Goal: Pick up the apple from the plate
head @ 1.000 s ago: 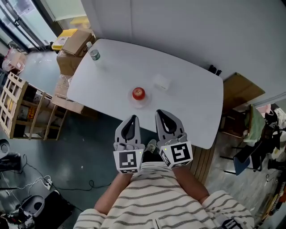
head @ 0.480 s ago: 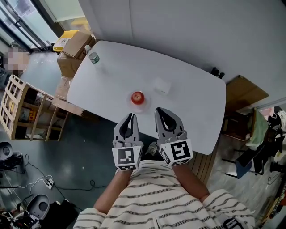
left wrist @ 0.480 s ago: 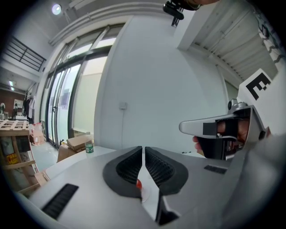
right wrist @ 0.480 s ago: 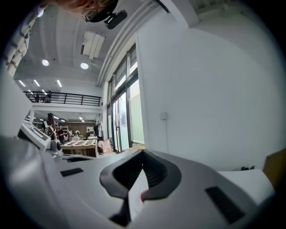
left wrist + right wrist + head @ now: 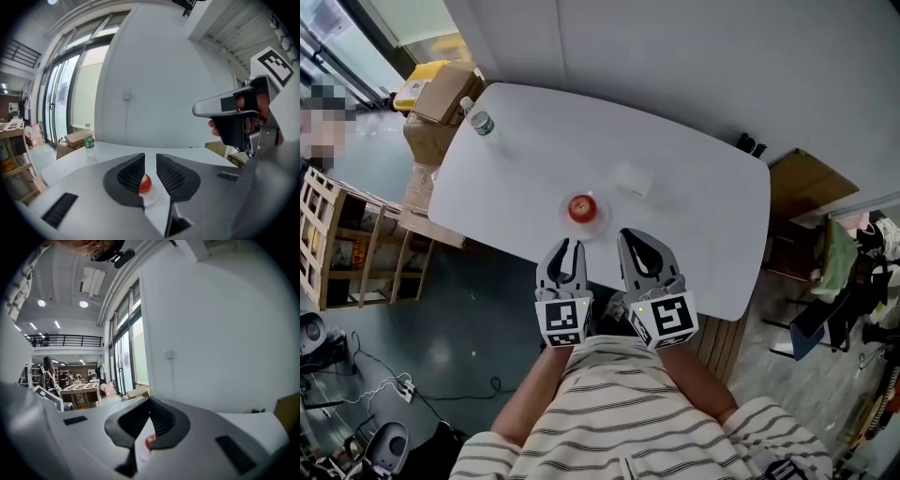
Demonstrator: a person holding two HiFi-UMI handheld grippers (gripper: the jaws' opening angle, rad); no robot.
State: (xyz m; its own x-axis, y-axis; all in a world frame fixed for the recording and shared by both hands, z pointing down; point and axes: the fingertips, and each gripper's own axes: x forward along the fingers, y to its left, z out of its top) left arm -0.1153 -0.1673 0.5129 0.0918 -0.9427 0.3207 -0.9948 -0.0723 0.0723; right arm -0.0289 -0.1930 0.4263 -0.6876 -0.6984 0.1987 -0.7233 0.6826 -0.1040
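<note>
On its plate (image 5: pixel 599 222) near the front edge of the table (image 5: pixel 694 187): apple (image 5: pixel 582 207), untouched. Just short of it, left gripper (image 5: pixel 566 246), nearer and lower than a second ago, jaws opening to a narrow gap, nothing between them. Alongside, right gripper (image 5: pixel 629 236), clenched and empty. Looks like the approach, with the grasp yet to come

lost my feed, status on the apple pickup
left gripper jaws opening, empty; right gripper shut, empty. apple on plate, untouched. nothing in the way.
</note>
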